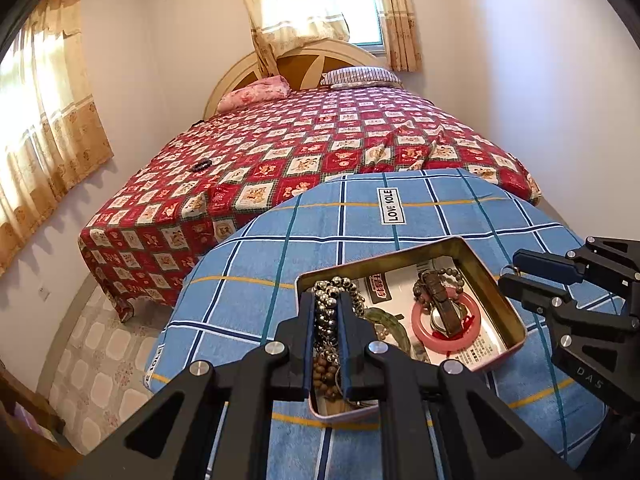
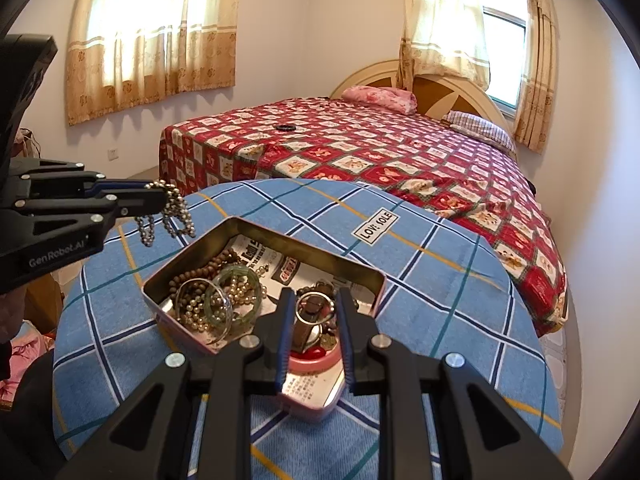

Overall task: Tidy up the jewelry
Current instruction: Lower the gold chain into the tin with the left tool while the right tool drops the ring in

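Observation:
An open tin box (image 1: 482, 276) (image 2: 280, 240) sits on a blue checked cloth and holds several pieces of jewelry. Among them are a pink bangle (image 1: 420, 334) (image 2: 316, 360), a brown-strapped watch (image 1: 438, 300), a green bangle (image 2: 224, 273), wooden beads (image 2: 200, 272) and pearl beads (image 2: 198, 314). My left gripper (image 1: 326, 298) (image 2: 162, 200) is shut on a silver bead chain (image 1: 326, 314) (image 2: 172, 216), which dangles over the box's left corner. My right gripper (image 1: 509, 269) (image 2: 314, 295) hovers over the box's right side, shut on a small metal ring (image 1: 510, 270) (image 2: 298, 312).
The blue checked cloth (image 1: 400, 208) (image 2: 420, 280) covers a rounded surface with the box near its front. Behind it stands a bed with a red patterned quilt (image 1: 320, 140) (image 2: 400, 152); a black bracelet (image 1: 200, 166) (image 2: 286, 127) lies on it. Curtained windows line the walls.

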Demonstrator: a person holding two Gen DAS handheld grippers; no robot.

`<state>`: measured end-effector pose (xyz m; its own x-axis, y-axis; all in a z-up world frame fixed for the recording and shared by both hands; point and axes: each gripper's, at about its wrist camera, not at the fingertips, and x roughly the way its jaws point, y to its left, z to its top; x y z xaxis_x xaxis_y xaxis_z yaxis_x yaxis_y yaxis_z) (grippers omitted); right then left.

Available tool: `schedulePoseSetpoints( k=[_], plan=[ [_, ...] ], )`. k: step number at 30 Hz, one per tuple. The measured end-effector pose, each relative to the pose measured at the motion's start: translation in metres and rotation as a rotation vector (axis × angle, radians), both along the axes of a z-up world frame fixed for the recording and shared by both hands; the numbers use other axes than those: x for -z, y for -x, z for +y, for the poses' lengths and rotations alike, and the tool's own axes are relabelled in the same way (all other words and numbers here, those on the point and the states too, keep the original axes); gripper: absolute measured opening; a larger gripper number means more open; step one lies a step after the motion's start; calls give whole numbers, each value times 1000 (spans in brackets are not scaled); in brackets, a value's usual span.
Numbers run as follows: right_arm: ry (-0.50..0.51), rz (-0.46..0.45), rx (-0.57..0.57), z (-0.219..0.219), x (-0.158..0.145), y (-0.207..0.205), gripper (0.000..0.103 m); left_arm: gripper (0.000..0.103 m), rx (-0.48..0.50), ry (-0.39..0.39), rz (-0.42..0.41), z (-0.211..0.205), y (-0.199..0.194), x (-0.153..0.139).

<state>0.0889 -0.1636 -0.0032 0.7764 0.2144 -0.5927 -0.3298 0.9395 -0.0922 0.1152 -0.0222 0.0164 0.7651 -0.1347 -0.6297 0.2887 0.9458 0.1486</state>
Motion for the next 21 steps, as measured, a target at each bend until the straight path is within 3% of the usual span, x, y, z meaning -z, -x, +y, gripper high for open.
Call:
schedulePoseSetpoints(
  k=[21],
  plan=[
    [20,44,26,1,23,-40,23,10,-19,-30,56,-6,-37,30]
  ],
)
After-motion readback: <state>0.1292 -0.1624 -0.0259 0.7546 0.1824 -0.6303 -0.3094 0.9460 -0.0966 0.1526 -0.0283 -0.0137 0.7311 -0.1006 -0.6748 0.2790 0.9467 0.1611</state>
